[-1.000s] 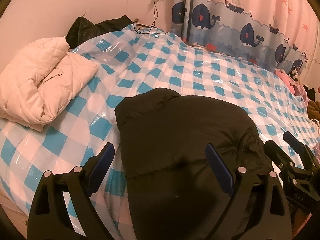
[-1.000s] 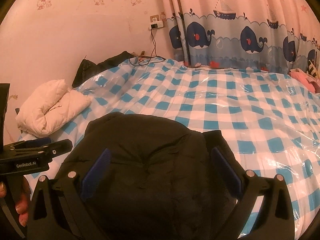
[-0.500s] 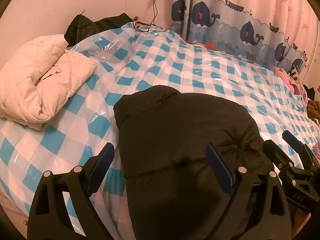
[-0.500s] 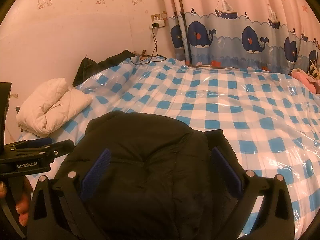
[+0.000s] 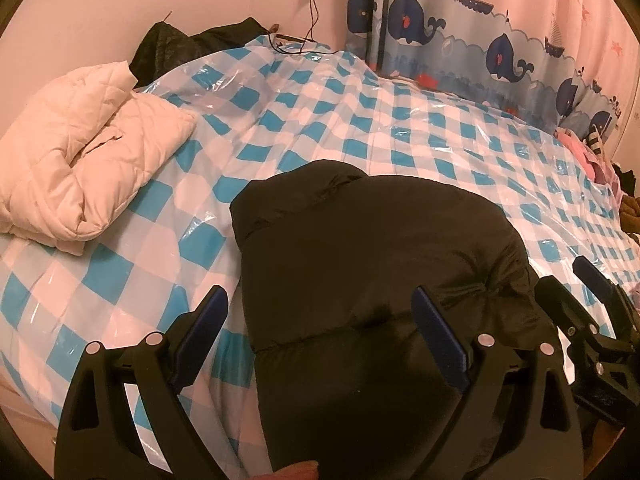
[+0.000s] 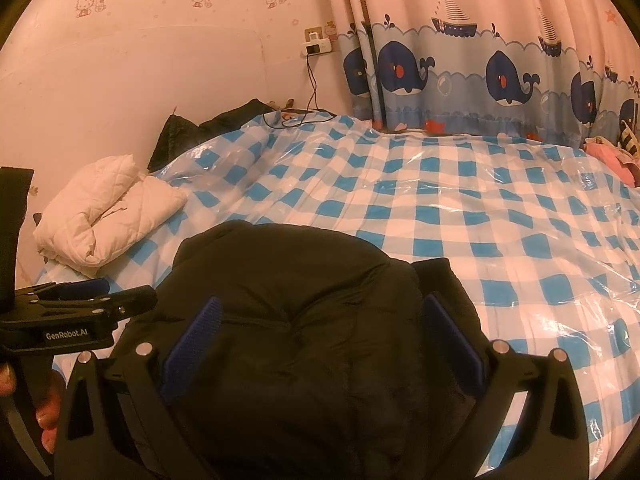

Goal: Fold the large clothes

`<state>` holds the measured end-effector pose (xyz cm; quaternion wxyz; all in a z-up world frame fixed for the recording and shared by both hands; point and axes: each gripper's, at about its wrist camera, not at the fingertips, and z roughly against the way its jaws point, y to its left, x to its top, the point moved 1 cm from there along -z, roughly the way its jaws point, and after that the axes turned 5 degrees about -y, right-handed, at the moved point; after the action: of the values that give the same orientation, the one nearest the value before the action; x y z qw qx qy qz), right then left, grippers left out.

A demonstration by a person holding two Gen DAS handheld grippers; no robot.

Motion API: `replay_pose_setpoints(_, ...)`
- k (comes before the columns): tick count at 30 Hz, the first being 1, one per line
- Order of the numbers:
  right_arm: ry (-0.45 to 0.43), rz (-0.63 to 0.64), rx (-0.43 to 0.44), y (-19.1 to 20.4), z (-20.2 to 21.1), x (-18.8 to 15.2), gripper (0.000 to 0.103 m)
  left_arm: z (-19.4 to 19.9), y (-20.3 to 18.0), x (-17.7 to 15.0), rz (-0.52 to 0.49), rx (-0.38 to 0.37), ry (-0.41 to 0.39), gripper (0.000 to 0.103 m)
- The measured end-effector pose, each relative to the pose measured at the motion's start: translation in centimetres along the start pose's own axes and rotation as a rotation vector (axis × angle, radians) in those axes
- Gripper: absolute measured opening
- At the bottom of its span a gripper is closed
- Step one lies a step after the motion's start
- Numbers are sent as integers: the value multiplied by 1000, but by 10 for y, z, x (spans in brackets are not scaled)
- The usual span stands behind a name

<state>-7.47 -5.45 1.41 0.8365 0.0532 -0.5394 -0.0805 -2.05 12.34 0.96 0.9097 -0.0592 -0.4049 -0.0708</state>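
So the black puffer jacket (image 5: 372, 280) was lying folded up in a thick bundle at the near edge of the bed (image 5: 360, 120), on that blue-and-white checked cover with clear plastic sheeting over it. The left gripper (image 5: 320, 336) was spread wide, gripping nothing, one blue-padded finger over the checked cover and the other over the jacket's left half. The right gripper (image 6: 320, 336) was also released, fingers splayed apart with the jacket's puffy middle showing between them, though I couldn't tell whether the pads actually touched the fabric. From the left camera you could see the right gripper poking in at the jacket's right side, and from the right camera the left one sat at the jacket's left side with a bit of the person's hand (image 6: 44, 412) on its handle. A cream quilted garment (image 5: 80, 160) was folded up well off to the left near the wall, apart from the black jacket. Some dark clothing (image 6: 208, 128) was bunched at the far corner under a wall socket (image 6: 318, 44) with a cable hanging down, and a whale-print curtain (image 6: 480, 72) ran along the back.
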Motion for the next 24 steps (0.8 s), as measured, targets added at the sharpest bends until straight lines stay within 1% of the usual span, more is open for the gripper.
replay_pose_setpoints(12, 2, -1, -1, 2, 0, 0, 97, -1, 0, 1, 1, -3, 1, 91)
replay_pose_setpoints(19, 1, -2, -1, 3, 0, 0, 97, -2, -4, 0, -29, 6, -3, 92)
replay_pose_setpoints(24, 0, -2, -1, 4, 0, 0, 97, -3, -4, 2, -25, -6, 3, 93)
